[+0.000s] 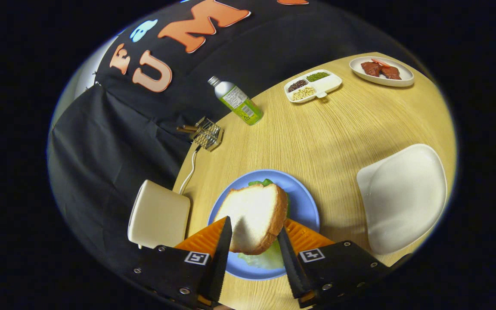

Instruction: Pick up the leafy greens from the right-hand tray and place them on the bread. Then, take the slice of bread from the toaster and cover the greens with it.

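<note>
Now we are on the covering step: the gripper (254, 249) clamps the bread slice (256, 217) over the greens (266, 182) on the blue plate (304, 206); next we lower and release.

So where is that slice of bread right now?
In the gripper view, the slice of bread sits between the gripper fingers, which press on its sides, over the greens on the blue plate.

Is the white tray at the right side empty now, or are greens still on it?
Empty: the white tray shows bare surface; green leaves lie under the bread slice on the blue plate.
</note>
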Tool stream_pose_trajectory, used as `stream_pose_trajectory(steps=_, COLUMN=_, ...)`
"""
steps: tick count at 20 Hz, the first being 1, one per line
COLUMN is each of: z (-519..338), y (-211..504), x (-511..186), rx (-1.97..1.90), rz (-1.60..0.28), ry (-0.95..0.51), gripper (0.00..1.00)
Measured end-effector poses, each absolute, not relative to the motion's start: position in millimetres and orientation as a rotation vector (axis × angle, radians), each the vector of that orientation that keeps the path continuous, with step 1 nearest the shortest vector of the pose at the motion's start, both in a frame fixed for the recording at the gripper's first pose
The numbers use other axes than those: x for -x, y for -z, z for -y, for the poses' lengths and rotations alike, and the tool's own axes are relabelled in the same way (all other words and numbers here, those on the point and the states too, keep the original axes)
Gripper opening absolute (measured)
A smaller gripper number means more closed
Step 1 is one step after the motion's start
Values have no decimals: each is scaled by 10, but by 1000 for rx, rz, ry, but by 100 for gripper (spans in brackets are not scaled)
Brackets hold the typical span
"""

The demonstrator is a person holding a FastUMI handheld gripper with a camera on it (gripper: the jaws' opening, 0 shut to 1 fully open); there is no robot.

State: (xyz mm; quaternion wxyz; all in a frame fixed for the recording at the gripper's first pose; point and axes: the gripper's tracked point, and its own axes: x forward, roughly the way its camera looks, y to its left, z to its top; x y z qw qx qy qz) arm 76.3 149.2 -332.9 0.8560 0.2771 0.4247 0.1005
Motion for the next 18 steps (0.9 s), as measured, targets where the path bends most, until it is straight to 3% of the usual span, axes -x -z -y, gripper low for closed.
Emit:
stream_pose_trajectory(steps=6, z=-1460, y=3233, x=-643, rx=-259, rz=-852, ry=-264, gripper=87)
stream_pose_trajectory(steps=12, z=-1344, y=2747, x=-658, rx=-252, rz=-736, ry=-253, gripper=95)
stream_pose_trajectory(steps=18, z=-1092, y=1846, x=-746, rx=-201, rz=-505, ry=-199, gripper=96)
